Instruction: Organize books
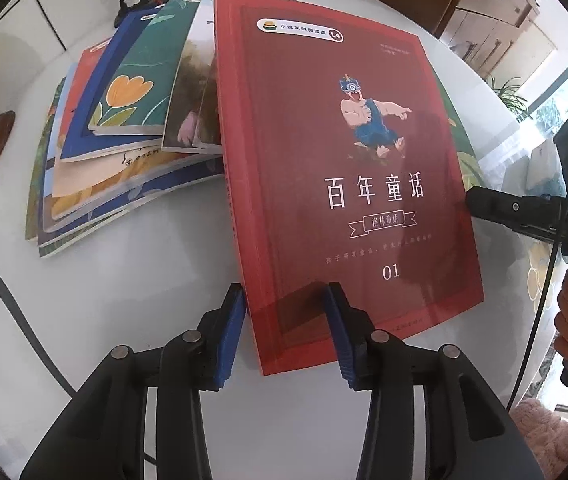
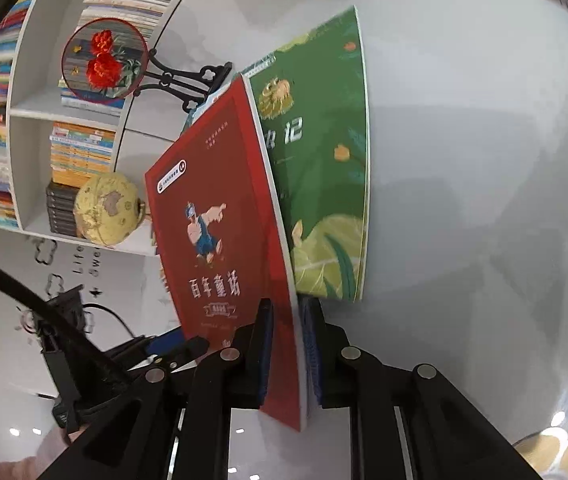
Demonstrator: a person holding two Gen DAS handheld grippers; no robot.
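- White surface (image 1: 132, 300) carries everything.
- Right gripper (image 2: 287, 356) has its fingers clamped on the red book's (image 2: 220, 216) edge.
- Left gripper (image 1: 284, 320) fingers are apart, straddling that book's near corner, not squeezing.
- Green book (image 2: 323, 168) lies underneath.
- Messy book pile (image 1: 116, 152) sits further back.
- Bookshelf (image 2: 24, 112) cubbies are packed with stacked books.

Each claw is black, with ribbed blue pads and round silver pivot screws: the left claw (image 1: 284, 332) and the right claw (image 2: 287, 352). The right claw's boxy black body reads "DAS", a thin black cable trailing below it.
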